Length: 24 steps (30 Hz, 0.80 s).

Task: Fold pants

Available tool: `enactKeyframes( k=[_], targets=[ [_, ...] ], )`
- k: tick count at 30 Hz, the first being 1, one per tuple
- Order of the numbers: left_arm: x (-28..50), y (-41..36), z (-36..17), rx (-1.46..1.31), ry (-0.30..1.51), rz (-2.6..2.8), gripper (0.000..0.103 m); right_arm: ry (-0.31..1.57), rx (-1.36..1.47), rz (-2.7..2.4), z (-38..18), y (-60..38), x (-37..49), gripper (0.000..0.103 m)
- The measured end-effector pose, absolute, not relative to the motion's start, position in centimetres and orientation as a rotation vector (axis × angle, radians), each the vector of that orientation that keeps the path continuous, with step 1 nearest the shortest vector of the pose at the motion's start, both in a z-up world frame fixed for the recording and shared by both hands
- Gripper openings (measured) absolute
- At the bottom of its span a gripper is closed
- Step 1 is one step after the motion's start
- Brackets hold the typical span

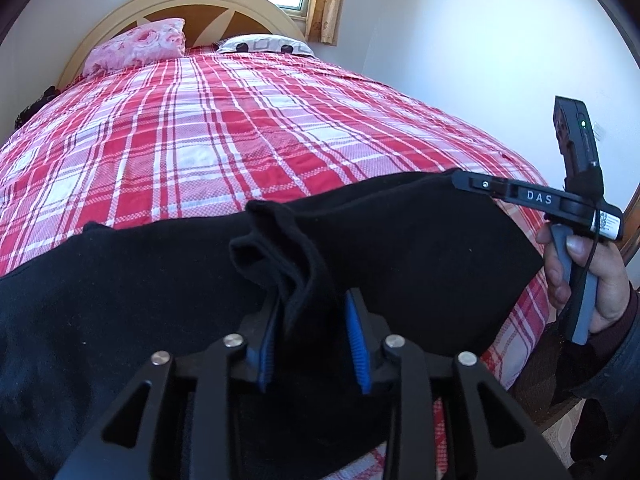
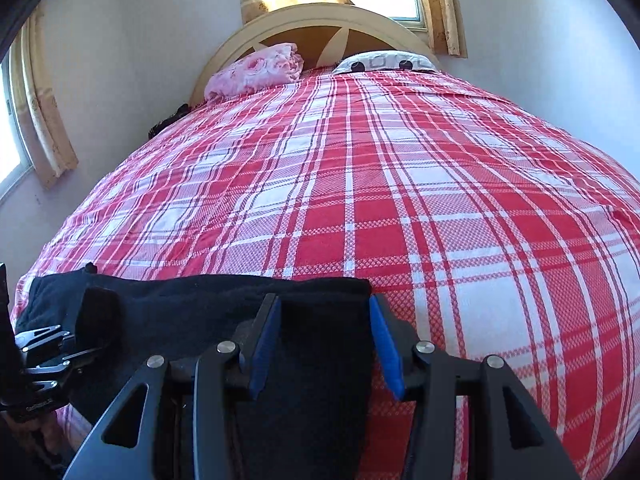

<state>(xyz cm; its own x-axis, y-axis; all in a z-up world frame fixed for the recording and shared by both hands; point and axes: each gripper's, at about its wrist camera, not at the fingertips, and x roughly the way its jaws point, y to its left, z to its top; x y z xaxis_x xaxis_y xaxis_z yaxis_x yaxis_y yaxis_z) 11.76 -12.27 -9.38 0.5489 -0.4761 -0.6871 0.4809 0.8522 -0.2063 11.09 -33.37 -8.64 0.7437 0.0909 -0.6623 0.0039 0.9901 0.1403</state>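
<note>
Black pants (image 1: 400, 240) lie across near edge of plaid bed (image 1: 240, 128). Left gripper (image 1: 312, 344) apart, bunched fold loose between pads. Right gripper (image 2: 324, 344) apart, straddling pants' right end, likely to lift it.

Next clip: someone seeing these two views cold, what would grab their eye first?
The red and white plaid bedspread fills both views, running up to a pink floral pillow at the headboard. Across the near edge lie the black pants, a bunched fold of them standing between the left gripper pads. The right gripper straddles their other end.
</note>
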Motion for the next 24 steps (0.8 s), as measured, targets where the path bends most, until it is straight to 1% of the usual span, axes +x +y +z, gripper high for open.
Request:
enactKeyframes(
  k=[2, 4, 6, 10, 13, 14, 15, 16, 19, 24],
  targets=[
    [11.3, -12.2, -9.0, 0.009, 0.805, -0.566, 0.047, 0.73, 0.173, 0.05, -8.4, -34.1, 10.7, 0.049],
    [10.6, -12.0, -8.3, 0.024, 0.767, -0.549, 0.061, 0.705, 0.245, 0.034, -7.7, -35.6, 9.0, 0.049],
    [10.4, -11.9, -7.9, 0.03, 0.738, -0.539, 0.067, 0.673, 0.266, -0.013, -7.1, -36.7, 6.6, 0.049],
    [10.4, -12.7, -7.9, 0.073, 0.727, -0.54, 0.067, 0.667, 0.302, -0.011, -7.2, -36.8, 2.0, 0.049],
    [10.6, -13.1, -8.6, 0.086, 0.754, -0.534, 0.067, 0.718, 0.298, 0.038, -8.3, -35.2, 0.1, 0.045],
    [10.6, -13.3, -9.0, 0.098, 0.765, -0.527, 0.067, 0.737, 0.293, 0.061, -8.8, -34.6, -0.2, 0.037],
    [10.5, -13.5, -9.3, 0.112, 0.775, -0.519, 0.067, 0.753, 0.276, 0.071, -9.2, -34.2, -0.1, 0.031],
    [10.4, -13.5, -9.6, 0.117, 0.779, -0.517, 0.068, 0.771, 0.249, 0.067, -9.7, -33.8, 0.0, 0.028],
    [9.9, -13.4, -9.7, 0.12, 0.77, -0.511, 0.069, 0.797, 0.243, 0.058, -10.8, -33.7, 0.4, 0.028],
    [9.5, -12.8, -9.3, 0.087, 0.77, -0.513, 0.069, 0.825, 0.184, 0.077, -10.9, -33.5, 0.5, 0.028]
  ],
)
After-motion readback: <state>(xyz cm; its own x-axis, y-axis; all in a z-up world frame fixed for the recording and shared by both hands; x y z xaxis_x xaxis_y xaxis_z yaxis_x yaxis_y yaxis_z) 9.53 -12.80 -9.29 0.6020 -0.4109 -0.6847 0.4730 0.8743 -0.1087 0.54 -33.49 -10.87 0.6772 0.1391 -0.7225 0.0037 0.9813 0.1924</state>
